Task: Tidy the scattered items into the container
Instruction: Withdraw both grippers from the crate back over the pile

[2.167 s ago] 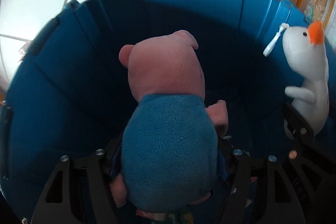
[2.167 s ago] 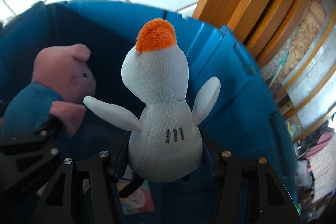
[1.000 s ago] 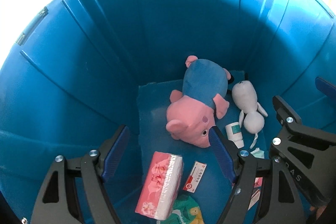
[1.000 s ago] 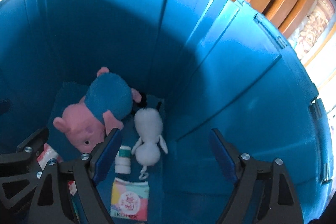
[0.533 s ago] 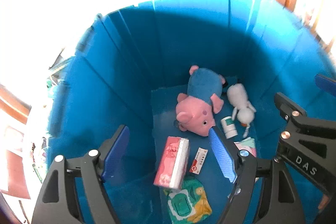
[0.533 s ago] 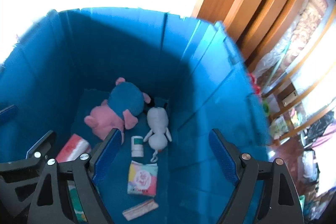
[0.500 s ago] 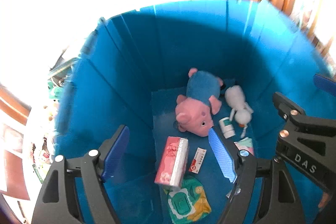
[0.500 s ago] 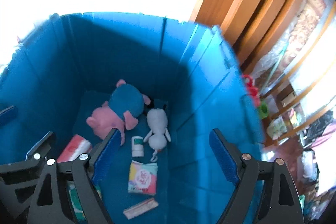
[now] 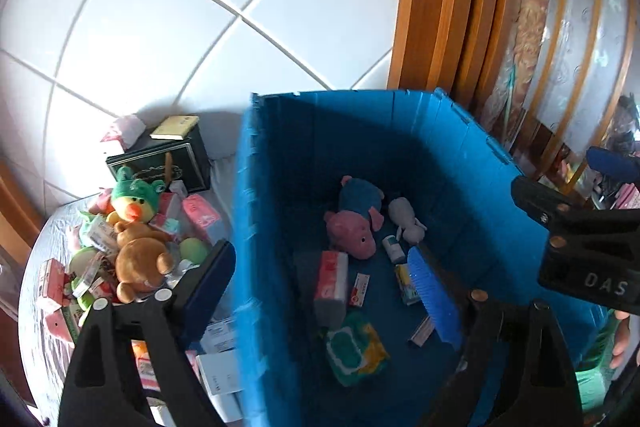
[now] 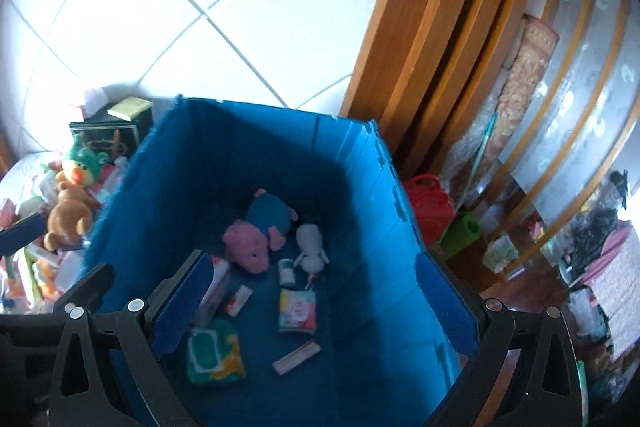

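both tools spread wide, empty: left tool (image 9: pixel 324 291), right tool (image 10: pixel 308 291), held above the blue bin (image 9: pixel 460 163). on the bin floor, far end: soft pink pig (image 9: pixel 354 223) in fuzzy blue top, white plush (image 9: pixel 406 217) just beside it, head hidden. nearer: small bottle (image 9: pixel 391 249), pink tissue pack (image 9: pixel 330 281), green wipes pouch (image 9: pixel 354 349), labels too blurred to read. left of the bin, outside: brown bear (image 9: pixel 140 259), green-hatted duck (image 9: pixel 134 201), cartons heaped, partly cut off behind the left tool's finger.
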Demonstrator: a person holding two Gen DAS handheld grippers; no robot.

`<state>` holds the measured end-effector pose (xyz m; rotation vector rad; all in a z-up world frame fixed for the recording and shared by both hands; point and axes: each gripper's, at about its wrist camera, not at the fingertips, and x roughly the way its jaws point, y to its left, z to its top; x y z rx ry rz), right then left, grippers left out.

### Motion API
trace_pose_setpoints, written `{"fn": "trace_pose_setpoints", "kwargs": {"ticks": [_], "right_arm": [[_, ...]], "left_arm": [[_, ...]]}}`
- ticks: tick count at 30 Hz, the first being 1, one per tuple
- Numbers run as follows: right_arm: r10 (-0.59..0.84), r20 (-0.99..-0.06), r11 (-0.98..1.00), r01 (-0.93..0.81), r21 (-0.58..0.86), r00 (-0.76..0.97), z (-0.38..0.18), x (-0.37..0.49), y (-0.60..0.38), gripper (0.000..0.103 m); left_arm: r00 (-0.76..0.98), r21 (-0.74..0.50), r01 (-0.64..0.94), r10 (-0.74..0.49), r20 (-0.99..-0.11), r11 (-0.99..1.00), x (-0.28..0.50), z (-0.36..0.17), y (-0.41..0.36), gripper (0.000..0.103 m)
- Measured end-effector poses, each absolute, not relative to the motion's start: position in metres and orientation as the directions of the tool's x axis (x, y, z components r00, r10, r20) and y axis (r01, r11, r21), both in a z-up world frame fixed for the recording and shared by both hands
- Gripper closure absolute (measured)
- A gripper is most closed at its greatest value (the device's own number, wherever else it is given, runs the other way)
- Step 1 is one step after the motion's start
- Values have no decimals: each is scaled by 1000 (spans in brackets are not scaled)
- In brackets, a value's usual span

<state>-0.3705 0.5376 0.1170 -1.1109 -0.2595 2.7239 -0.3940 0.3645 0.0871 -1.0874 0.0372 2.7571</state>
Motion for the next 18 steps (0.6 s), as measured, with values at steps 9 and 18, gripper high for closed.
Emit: {"fn": "trace_pose_setpoints", "kwargs": {"ticks": [9,18], "right_arm": [[153,-669,-985,-56,-164,-728,103,-308,440,0],[49,-694,-989,59,-132,-719,59,-279,333,0]], "left_arm": [[-740,-23,-119,104,-665,-993,-322,78,268,14],[-729,44,37,-57,-682,-998,-275,39,143,14]]}}
